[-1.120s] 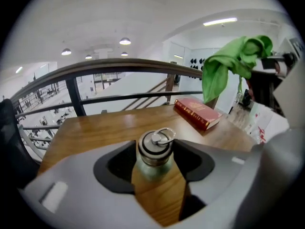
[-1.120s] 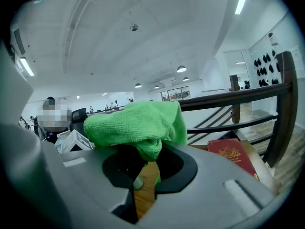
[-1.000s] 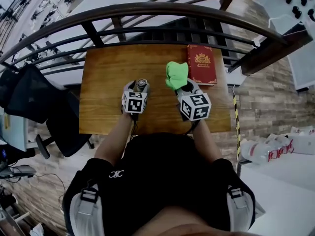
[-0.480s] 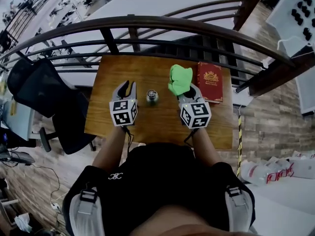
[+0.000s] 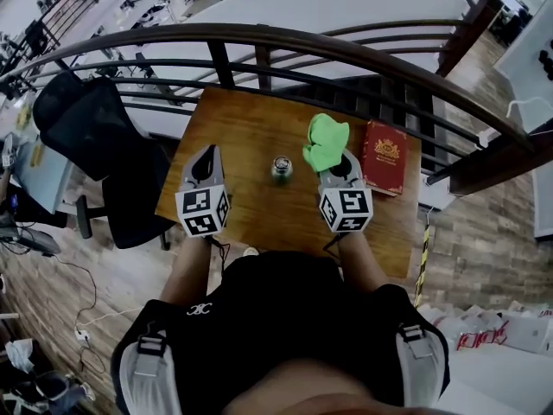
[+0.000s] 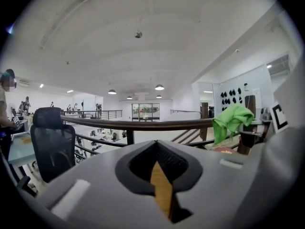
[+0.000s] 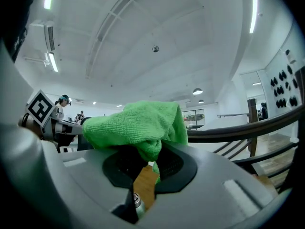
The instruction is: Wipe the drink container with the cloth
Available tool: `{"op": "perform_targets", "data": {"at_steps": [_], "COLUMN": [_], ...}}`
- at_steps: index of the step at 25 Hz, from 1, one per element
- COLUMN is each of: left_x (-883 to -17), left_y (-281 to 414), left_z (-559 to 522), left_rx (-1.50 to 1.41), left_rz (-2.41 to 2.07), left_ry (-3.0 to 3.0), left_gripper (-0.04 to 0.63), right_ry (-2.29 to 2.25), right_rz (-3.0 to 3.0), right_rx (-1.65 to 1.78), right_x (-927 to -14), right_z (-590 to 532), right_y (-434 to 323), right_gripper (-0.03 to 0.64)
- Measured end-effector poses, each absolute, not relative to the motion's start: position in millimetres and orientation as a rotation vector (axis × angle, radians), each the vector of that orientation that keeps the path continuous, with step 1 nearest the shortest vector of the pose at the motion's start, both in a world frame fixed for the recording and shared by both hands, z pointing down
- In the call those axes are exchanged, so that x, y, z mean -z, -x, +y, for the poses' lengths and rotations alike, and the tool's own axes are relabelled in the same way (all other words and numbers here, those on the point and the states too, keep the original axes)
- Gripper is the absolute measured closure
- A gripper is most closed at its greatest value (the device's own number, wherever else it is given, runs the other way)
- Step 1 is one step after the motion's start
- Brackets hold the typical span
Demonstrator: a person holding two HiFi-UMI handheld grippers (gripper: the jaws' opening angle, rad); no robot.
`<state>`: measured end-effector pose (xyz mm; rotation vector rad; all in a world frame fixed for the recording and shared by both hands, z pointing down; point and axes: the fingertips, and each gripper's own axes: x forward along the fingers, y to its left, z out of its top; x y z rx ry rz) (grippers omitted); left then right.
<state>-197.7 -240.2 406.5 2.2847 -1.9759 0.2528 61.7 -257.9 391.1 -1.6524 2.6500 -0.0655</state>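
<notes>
Cloth [image 5: 325, 142] sits pinched in right hand-held gripper [image 5: 335, 159] near drink container [image 5: 282, 169].

We see a wooden bench [image 5: 251, 137] set against a dark curved railing [image 5: 259, 37]. A red book [image 5: 384, 158] with a gold crest lies flat near the bench's right edge. A black office chair [image 5: 95, 128] stands just beside the bench's left end. Around it runs a wood-plank floor [image 5: 484, 249], with cables [image 5: 78, 318] trailing at the left and plastic-wrapped packs [image 5: 501, 335] at the lower right.
</notes>
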Motion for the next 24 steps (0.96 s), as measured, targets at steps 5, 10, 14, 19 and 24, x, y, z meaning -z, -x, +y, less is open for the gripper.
{"op": "perform_targets", "data": {"at_steps": [5,10,14,19,24], "left_x": [-407.3,-407.9,-409.4,-410.3,-410.7], "left_y": [203.0,203.8,197.0,190.1,187.6], "left_z": [-226.9,-219.6,-216.1,-215.1,-215.1], "left_rx": [-0.248,-0.262,-0.275,-0.256,-0.248], "left_rz": [-2.016,-2.036,-2.017,-1.997,-1.984], "left_ry": [-2.272,-2.263,-2.275,-2.282,-2.272], "left_gripper": [0.541,0.541,0.541,0.541,0.541], "right_ry": [1.624,1.607,1.614,1.621,1.614], "right_rz": [2.675,2.669,2.668,2.672,2.682], "right_rx": [0.079,0.099,0.111,0.107,0.114], "right_x": [-395.3,-397.2,-399.8,-403.0,-404.6], "right_z": [-253.3,-249.8,-244.0,-240.7,-239.8], "right_y": [-52.0,-50.8,-51.1,-54.5,-55.9], "right_gripper": [0.569,0.569,0.569,0.569,0.569]}}
